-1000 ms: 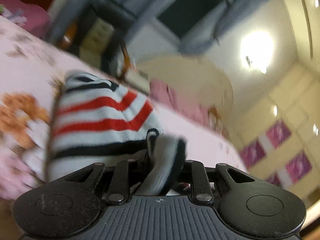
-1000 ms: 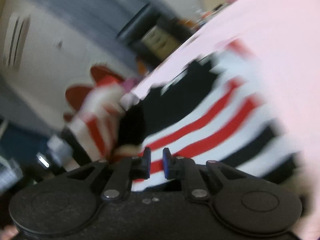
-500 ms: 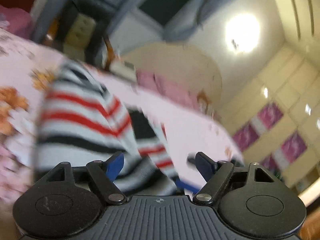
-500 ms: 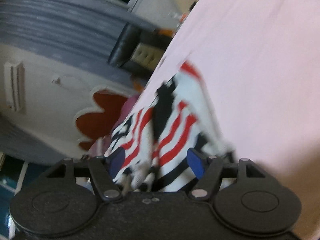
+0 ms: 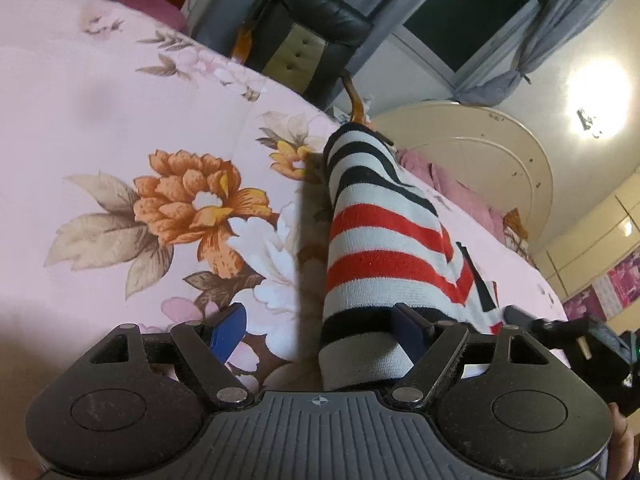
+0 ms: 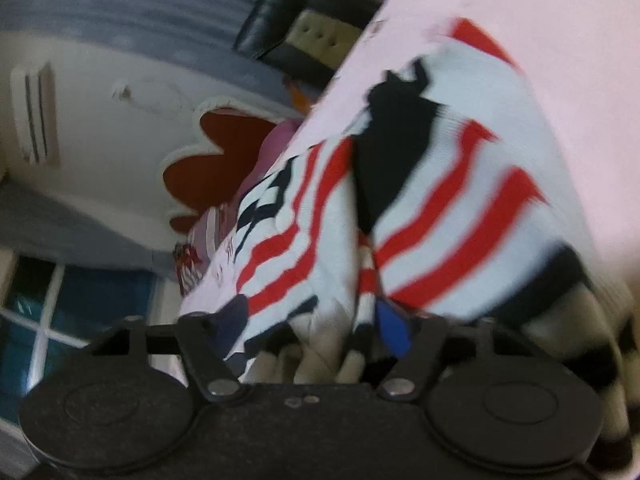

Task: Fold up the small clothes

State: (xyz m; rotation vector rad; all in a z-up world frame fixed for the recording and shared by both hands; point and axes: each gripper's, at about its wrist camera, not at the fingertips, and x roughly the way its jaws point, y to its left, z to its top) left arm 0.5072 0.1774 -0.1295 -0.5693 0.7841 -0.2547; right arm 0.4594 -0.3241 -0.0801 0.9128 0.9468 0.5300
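Note:
A small knit sweater [image 5: 376, 236] with white, red and black stripes lies on the pink floral bedsheet [image 5: 120, 128]. My left gripper [image 5: 316, 332] is open, its blue fingers [image 5: 228, 328] spread apart, with the sweater's folded edge lying between them and over the right finger. The right wrist view is blurred. It shows the same sweater [image 6: 460, 200] bunched in front of my right gripper [image 6: 312, 328], which is open with cloth lying between its blue fingers [image 6: 392, 328]. The other gripper's black body [image 5: 580, 344] shows at the right edge of the left wrist view.
A black padded chair [image 5: 316, 36] and grey curtains [image 5: 532, 40] stand beyond the bed's far edge. A cream round headboard [image 5: 480, 160] and pink pillows [image 5: 460, 184] lie at the right. A wall with a red flower shape [image 6: 224, 140] shows in the right wrist view.
Both grippers were shut on the sweater a second ago and have opened, letting it go. The sweater has dropped onto the sheet, and both grippers have drawn back a little.

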